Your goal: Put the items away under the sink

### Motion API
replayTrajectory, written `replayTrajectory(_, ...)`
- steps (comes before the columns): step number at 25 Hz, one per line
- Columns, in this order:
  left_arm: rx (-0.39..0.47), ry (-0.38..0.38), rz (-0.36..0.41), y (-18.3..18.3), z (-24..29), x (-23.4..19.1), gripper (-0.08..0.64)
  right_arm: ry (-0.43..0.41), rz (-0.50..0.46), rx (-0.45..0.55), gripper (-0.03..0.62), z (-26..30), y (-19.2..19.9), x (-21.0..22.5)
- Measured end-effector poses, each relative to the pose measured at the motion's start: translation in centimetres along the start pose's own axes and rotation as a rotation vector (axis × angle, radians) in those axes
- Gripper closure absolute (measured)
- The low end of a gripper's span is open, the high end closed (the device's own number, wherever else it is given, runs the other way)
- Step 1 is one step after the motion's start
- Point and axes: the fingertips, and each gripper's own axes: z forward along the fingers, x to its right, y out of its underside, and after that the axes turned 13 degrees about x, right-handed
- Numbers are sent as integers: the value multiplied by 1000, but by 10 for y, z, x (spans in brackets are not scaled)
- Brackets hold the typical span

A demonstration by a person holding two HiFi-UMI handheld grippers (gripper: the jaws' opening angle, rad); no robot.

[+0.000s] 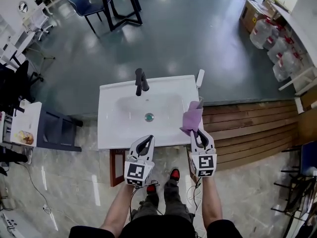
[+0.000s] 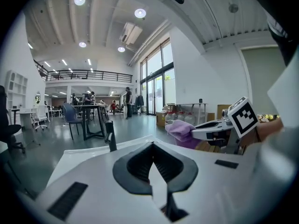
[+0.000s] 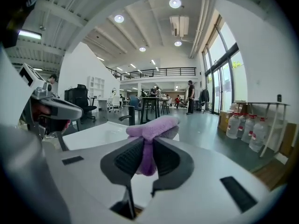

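- Nearest, left tongs (image 1: 145,140) – clenched tip to tip, nothing between them, at the front edge of the white sink (image 1: 111,128).
- Just beside, right tongs (image 1: 199,133) grasping a purple cloth (image 1: 192,118) – held up over the sink's front right corner, bunched above the jaw tips, a fold hanging down between the pads.
- Under the sink's front left, a brown panel (image 1: 117,166).
- Farther back, a drain (image 1: 149,117) mid-basin and a black tap (image 1: 140,82) upright at the rear rim.
- To the right, wooden decking (image 1: 247,128).
- Farthest, water jugs (image 1: 277,48) along the wall.

Glossy grey floor (image 1: 198,43); wooden decking (image 1: 247,128); tall windows (image 3: 218,76); ceiling lights (image 3: 175,3).
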Motion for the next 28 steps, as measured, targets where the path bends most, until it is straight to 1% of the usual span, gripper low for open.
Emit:
replayTrajectory(6, 39, 6, 20, -18, -38, -14, 554, 27, 10, 54, 514, -22, -34, -35)
replayTrajectory(12, 65, 31, 26, -26, -86, -25, 554, 51, 28, 98, 514, -47, -52, -81)
replayTrajectory(19, 72, 50, 36, -20, -133, -40, 554, 51, 51, 109, 514, -70, -53, -137)
replayTrajectory(28, 43, 40, 13, 11, -173, -43, 554, 14, 46, 95, 514, -87, -39, -178)
